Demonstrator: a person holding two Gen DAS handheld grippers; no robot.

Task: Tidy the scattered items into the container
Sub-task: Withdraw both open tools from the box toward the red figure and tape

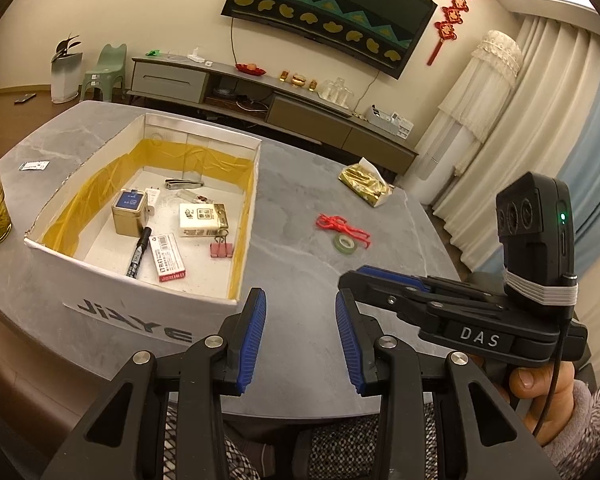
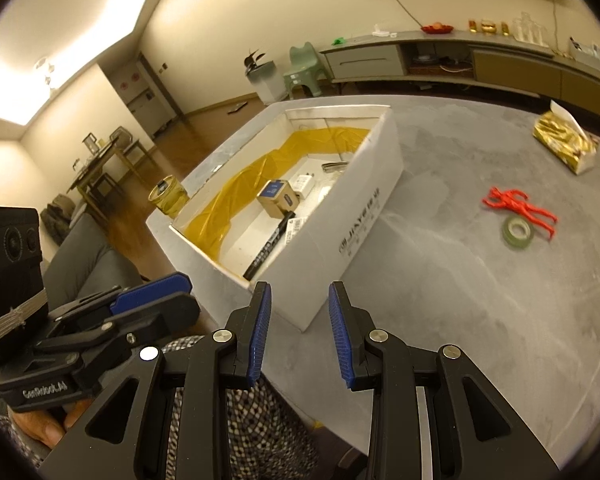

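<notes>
Left gripper (image 1: 300,336): we find jaws apart, empty, near table edge.
Right gripper (image 2: 298,330): likewise parted, unladen.
Box (image 1: 140,300): left; holds sorted items.
Outstanding: red clip (image 2: 520,208), tape roll (image 2: 518,231), touching, far right, awaiting collection.

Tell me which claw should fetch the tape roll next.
Right, probably. The tape roll lies on the bare table right of the box, on the right claw's side. The left claw sits nearer the box. Both are open and empty.
</notes>
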